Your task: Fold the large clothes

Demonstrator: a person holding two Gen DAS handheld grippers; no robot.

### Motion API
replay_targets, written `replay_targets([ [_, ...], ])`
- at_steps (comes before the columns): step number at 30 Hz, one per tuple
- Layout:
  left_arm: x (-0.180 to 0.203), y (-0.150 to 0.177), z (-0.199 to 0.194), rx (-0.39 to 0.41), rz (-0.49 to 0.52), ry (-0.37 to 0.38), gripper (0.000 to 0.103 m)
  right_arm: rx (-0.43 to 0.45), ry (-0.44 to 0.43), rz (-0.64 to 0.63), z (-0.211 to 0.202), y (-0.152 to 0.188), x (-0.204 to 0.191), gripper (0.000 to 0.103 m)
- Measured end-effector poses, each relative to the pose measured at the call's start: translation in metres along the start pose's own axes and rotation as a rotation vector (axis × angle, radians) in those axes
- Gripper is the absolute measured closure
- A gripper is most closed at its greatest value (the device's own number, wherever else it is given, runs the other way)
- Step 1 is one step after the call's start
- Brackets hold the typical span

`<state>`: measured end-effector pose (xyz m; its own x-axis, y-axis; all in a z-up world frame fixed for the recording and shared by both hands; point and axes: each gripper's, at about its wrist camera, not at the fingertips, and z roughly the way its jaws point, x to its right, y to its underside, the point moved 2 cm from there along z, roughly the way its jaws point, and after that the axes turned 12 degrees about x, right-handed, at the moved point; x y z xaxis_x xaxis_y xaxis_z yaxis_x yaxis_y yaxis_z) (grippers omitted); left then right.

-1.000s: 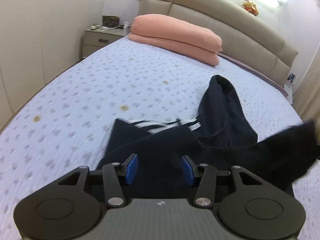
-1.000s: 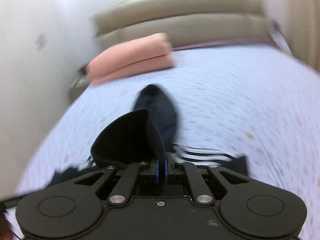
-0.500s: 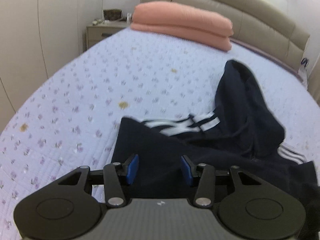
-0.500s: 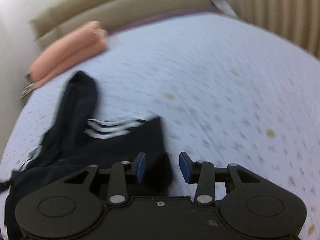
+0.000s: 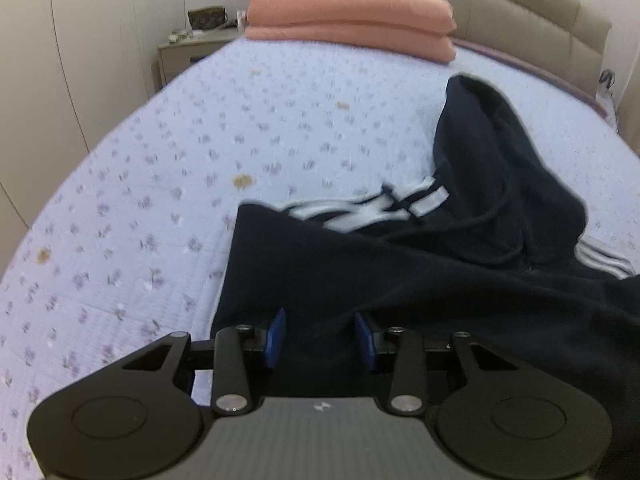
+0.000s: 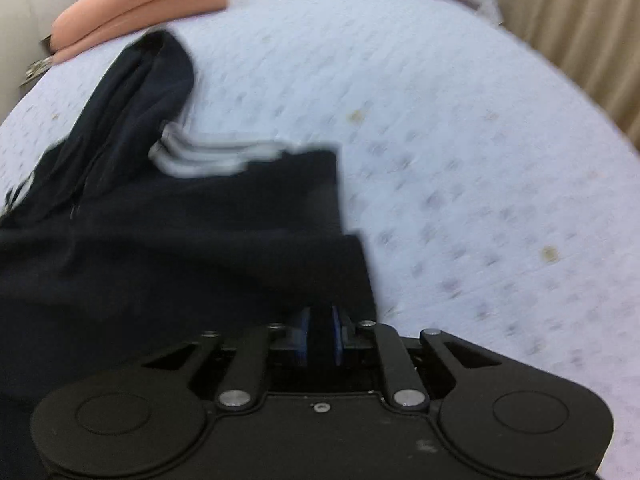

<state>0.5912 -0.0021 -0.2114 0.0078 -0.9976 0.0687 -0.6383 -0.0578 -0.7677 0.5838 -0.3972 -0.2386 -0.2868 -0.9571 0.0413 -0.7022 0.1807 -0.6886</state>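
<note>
A black hoodie (image 5: pixel 400 272) with white sleeve stripes lies on the bed, its hood (image 5: pixel 492 140) pointing toward the headboard. It also shows in the right wrist view (image 6: pixel 180 232). My left gripper (image 5: pixel 320 336) is open, its blue pads astride the hoodie's near hem, with dark cloth between them. My right gripper (image 6: pixel 320 334) is shut on the hoodie's near right edge, with dark cloth pinched between the blue pads.
The bed (image 5: pixel 160 168) has a pale lilac floral cover. Two stacked pink pillows (image 5: pixel 352 16) lie at the padded headboard (image 5: pixel 520 0). A bedside table (image 5: pixel 188 50) stands at the far left. Beige curtains (image 6: pixel 580 20) hang beyond the bed's right side.
My right gripper let go of the raised cloth, opened, moved to the hoodie's near right edge and shut on it. The hoodie now lies flatter. My left gripper stayed open.
</note>
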Motion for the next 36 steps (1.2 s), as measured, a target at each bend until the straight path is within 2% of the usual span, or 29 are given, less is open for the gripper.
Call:
replay_targets([
  [3,0.002,-0.014,-0.013,0.051,-0.070,0.082,0.063,0.109,-0.020,-0.022,-0.022,-0.021,-0.009,0.087],
  [6,0.020,-0.026,-0.015,0.087,-0.049,0.122,0.063,0.144,-0.047,-0.084,-0.017,-0.027,-0.027,0.087],
  [8,0.031,-0.024,-0.003,0.063,0.006,0.099,0.062,0.119,-0.043,-0.119,-0.006,-0.020,-0.037,0.087],
  [10,0.032,-0.017,0.017,-0.018,0.035,0.047,0.061,0.043,-0.014,-0.134,0.015,-0.007,-0.038,0.087],
  [12,0.030,-0.004,0.041,-0.134,0.070,0.017,0.061,-0.105,-0.016,-0.140,0.046,0.013,-0.034,0.084],
  [13,0.032,-0.005,0.040,-0.110,0.110,0.025,0.062,-0.083,-0.021,-0.137,0.045,0.012,-0.032,0.084],
  [14,0.037,-0.009,0.039,-0.116,0.144,0.020,0.061,-0.097,-0.025,-0.145,0.044,0.007,-0.033,0.082],
  [15,0.040,-0.012,0.036,-0.118,0.165,0.019,0.062,-0.112,-0.041,-0.149,0.045,0.002,-0.033,0.076],
  [17,0.044,-0.022,0.027,-0.071,0.170,0.047,0.062,-0.121,-0.099,-0.099,0.039,-0.011,-0.027,0.067],
  [19,0.047,-0.035,0.020,-0.010,0.134,0.089,0.060,-0.048,-0.155,-0.048,0.025,-0.032,-0.022,0.067],
  [22,0.057,-0.054,0.022,0.065,0.079,0.189,0.057,0.103,-0.185,-0.078,0.016,-0.067,-0.030,0.067],
  [26,0.078,-0.053,0.053,0.044,0.053,0.259,0.057,0.204,-0.300,-0.063,0.047,-0.116,-0.055,0.064],
  [28,0.084,-0.044,0.070,0.006,0.039,0.262,0.057,0.257,-0.341,-0.064,0.072,-0.137,-0.072,0.061],
  [29,0.085,-0.040,0.076,-0.006,0.041,0.251,0.057,0.287,-0.362,-0.057,0.085,-0.149,-0.081,0.050],
  [30,0.086,-0.035,0.081,-0.019,0.050,0.242,0.058,0.309,-0.380,-0.047,0.098,-0.158,-0.088,0.033],
  [31,0.086,-0.030,0.083,-0.024,0.056,0.239,0.057,0.328,-0.389,-0.039,0.112,-0.169,-0.097,0.028],
  [36,0.077,-0.018,0.079,-0.020,0.073,0.231,0.057,0.337,-0.399,-0.042,0.185,-0.216,-0.142,0.026],
])
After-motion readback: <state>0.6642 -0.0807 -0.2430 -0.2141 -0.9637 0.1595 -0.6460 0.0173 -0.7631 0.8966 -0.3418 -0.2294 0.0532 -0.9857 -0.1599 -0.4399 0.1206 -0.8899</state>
